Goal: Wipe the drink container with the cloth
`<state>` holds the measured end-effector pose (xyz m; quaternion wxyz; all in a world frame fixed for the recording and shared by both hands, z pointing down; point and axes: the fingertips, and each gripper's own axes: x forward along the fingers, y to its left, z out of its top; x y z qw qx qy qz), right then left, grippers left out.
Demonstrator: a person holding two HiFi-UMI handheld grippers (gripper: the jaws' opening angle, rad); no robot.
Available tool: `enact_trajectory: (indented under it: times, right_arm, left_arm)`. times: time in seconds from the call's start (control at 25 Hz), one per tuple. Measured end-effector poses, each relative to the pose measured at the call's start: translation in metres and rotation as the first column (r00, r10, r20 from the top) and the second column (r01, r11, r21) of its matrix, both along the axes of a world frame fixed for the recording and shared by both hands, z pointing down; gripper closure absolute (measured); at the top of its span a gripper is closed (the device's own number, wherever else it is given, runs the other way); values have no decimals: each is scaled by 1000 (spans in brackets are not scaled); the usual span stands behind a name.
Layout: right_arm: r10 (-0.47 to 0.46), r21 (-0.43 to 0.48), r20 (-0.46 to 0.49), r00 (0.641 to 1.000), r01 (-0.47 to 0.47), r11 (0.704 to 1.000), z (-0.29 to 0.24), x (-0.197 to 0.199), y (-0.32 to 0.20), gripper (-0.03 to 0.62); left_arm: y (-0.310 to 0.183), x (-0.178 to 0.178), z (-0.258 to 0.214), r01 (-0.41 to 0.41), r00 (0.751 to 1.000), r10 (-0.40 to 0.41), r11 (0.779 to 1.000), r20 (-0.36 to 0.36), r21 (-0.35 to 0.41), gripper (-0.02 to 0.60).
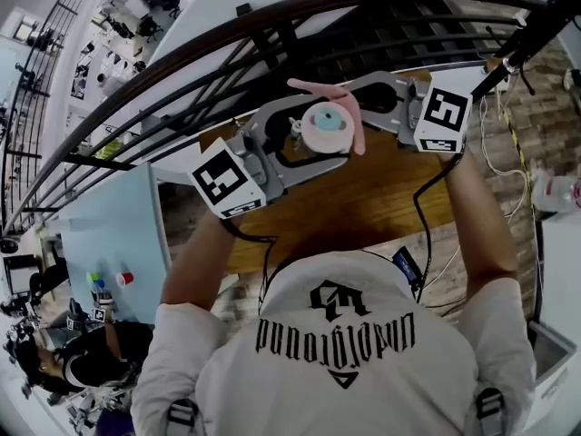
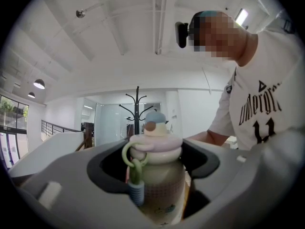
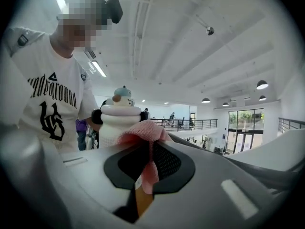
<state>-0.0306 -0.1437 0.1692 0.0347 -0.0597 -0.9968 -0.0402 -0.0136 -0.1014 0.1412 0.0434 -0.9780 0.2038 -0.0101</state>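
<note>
1. Head view: you are holding the bottle upright above the table.
2. Your left gripper is clamping its body, jaws spread wide.
3. Your right gripper is pinching the cloth, which is lying against the lid.

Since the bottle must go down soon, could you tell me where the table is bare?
The wooden table shows bare from the left gripper and right gripper back to the person's shirt. It is crowded between them, where bottle and cloth sit close.
</note>
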Motion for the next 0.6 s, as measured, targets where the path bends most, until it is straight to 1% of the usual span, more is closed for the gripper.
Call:
enact_trajectory:
  times: [0.2, 0.4, 0.52, 0.6]
  right_arm:
    - [-38, -68, -60, 997, 34, 997, 30, -10, -10, 569]
    - [-75, -123, -117, 990, 60, 991, 72, -19, -3, 569]
    - [-72, -136, -122, 990, 55, 989, 87, -18, 3, 569]
    - [-57, -133, -102, 993, 43, 990, 78, -15, 1, 569]
  left_arm:
    - [-7, 0, -9, -11, 1000, 11, 1000, -15, -13, 204]
    - [1, 4, -1, -30, 999, 29, 999, -13, -20, 204]
    - [7, 7, 5, -31, 999, 30, 999, -15, -23, 204]
    - [5, 6, 2, -28, 999, 28, 999, -23, -27, 204]
